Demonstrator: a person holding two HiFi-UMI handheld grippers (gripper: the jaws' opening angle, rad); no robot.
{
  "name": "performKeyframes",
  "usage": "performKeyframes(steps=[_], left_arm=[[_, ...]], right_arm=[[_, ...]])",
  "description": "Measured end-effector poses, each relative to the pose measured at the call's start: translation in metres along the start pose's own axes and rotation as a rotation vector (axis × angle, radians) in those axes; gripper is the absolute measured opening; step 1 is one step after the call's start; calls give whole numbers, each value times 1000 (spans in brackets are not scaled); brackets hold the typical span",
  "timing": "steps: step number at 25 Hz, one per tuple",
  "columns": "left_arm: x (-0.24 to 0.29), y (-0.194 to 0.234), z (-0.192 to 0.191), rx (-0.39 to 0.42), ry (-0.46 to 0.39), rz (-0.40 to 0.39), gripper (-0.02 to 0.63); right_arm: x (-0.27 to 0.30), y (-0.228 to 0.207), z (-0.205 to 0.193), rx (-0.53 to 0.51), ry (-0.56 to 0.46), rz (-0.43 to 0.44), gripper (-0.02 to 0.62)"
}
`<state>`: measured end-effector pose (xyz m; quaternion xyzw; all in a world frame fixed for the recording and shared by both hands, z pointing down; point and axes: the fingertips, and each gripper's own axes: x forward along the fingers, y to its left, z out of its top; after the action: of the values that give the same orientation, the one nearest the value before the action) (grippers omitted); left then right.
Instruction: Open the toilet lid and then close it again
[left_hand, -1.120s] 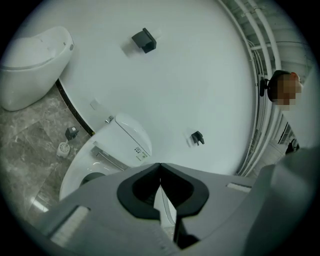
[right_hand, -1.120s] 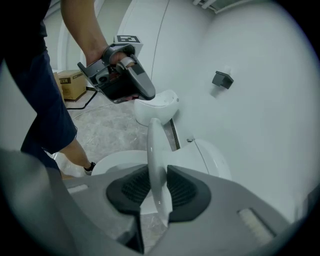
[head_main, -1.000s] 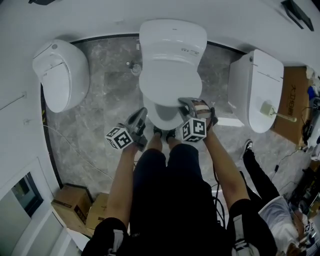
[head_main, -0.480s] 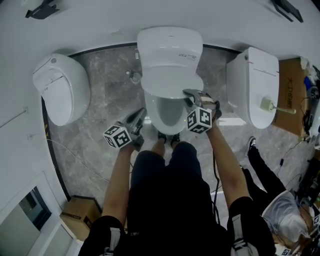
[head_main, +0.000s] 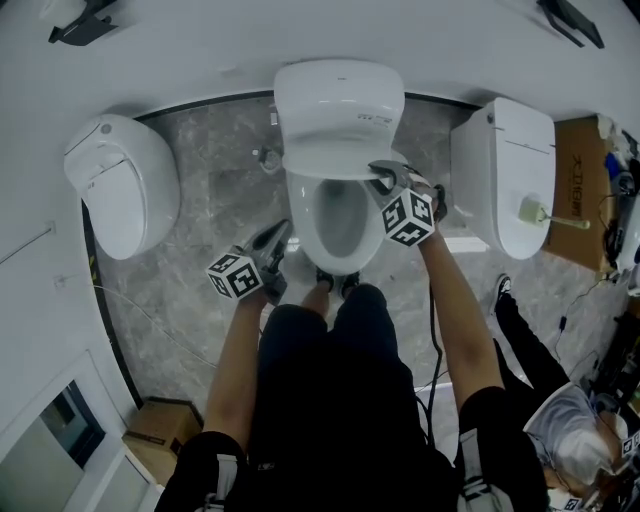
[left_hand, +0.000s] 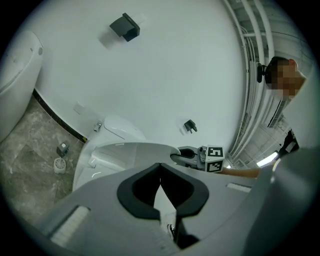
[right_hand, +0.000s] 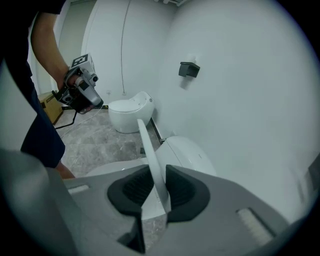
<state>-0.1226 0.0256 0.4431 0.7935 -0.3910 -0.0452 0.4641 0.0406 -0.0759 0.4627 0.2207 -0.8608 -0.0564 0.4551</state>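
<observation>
Since a second back, the jaws of the right gripper (head_main: 380, 176), clamped on the front rim of the lid (head_main: 335, 152) though easing open a hair, had swung it partway up off the bowl (head_main: 336, 222). The left gripper (head_main: 279, 236) hung beside the bowl, jaws together on nothing. The lid looked like stiff, light, slick plastic, so the rim's probably the spot to hold; only the tank (head_main: 340, 92) stood behind it, and the neighbouring toilets (head_main: 120, 180) were well apart.

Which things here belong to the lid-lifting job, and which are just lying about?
In the job: middle toilet; its toilet lid, partly raised; right claw, jaws opening slightly with the lid's edge between them.
Lying about: left claw, shut and empty; left toilet; right toilet; cardboard box; black wall bracket.
</observation>
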Motion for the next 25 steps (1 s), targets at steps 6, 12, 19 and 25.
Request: performKeyframes(steps=[6,12,19,25], left_arm=[[8,3,9,5,10,-7,9],[17,6,18,6,22,-21,9],[23,14,25,4,33,-25,9],[24,20,28,-3,33,-17,9]], right_arm=[[9,-25,7,49,-1,30,80],[18,-50,13,103,7,65,84],[30,-74,18,156,8,82,95],[39,-89,19,224,1,103,104]])
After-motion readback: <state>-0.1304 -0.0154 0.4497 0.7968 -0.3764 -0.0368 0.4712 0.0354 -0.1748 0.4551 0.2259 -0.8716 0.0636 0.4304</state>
